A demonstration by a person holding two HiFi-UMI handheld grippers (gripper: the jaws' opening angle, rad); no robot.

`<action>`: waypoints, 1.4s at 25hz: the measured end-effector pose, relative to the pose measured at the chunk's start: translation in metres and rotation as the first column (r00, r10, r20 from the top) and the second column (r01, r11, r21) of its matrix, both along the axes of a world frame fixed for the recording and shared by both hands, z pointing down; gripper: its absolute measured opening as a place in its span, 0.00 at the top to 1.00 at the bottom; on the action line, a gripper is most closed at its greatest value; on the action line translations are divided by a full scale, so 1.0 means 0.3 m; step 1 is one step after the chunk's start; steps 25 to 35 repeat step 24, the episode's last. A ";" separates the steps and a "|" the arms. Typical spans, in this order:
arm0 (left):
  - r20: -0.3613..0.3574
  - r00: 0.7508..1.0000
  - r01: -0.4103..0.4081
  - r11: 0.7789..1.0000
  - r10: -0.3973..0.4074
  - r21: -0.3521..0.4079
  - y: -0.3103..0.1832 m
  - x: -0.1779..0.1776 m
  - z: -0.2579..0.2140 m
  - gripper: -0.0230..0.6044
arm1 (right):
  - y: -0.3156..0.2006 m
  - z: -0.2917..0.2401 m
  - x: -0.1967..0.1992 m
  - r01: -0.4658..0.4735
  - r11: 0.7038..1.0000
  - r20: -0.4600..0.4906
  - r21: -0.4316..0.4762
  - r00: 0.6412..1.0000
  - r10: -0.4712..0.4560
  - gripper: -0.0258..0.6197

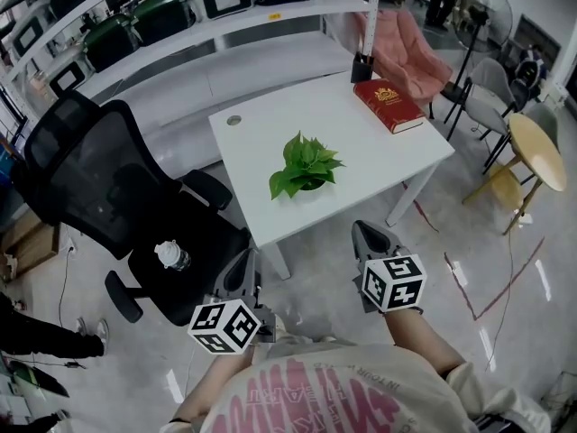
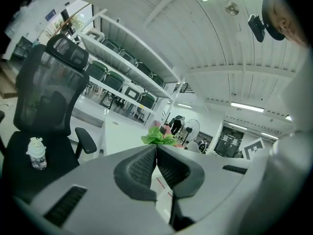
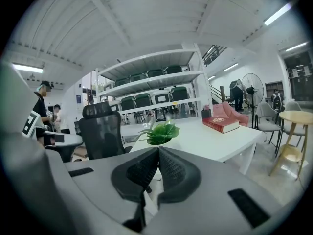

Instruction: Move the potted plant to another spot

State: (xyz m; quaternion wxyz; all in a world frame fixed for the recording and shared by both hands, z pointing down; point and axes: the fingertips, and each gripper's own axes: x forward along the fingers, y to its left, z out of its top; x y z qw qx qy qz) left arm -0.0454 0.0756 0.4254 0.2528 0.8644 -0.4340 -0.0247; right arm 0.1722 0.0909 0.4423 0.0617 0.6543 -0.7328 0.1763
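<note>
the potted plant [image 1: 305,165] stands upright near the middle of the white worktop [image 1: 379,165], a little toward its near edge, with nothing touching it. a red book [image 1: 388,105] lies along the right edge, toward the far corner. both grippers hang over the floor, short of the near edge and apart from the plant. the left gripper [image 1: 240,271] is by the near left corner, the right gripper [image 1: 368,234] just off the near edge. each has its fingers pressed together on nothing. a black office chair [image 1: 99,183] with a bottle [image 1: 171,256] on its seat stands off the left edge.
</note>
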 end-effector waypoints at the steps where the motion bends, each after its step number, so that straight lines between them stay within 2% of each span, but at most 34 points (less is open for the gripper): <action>1: 0.001 1.000 0.003 1.000 -0.003 -0.003 0.007 0.000 0.005 0.92 | 0.002 0.000 0.002 0.001 1.000 0.000 0.001 1.000 -0.001 0.94; 9: 0.013 0.999 0.034 0.999 -0.034 -0.019 0.046 -0.011 0.029 0.92 | 0.027 0.018 0.025 0.005 1.000 0.018 -0.009 1.000 -0.004 0.94; 16: 0.020 0.999 0.035 0.999 -0.035 -0.024 0.083 0.007 0.035 0.92 | 0.054 0.049 0.039 0.013 0.999 0.025 -0.039 1.000 -0.012 0.94; 35: 0.019 0.999 0.044 0.999 -0.043 -0.018 0.126 0.013 0.031 0.92 | 0.083 0.054 0.033 0.033 0.999 0.021 -0.043 0.999 -0.032 0.94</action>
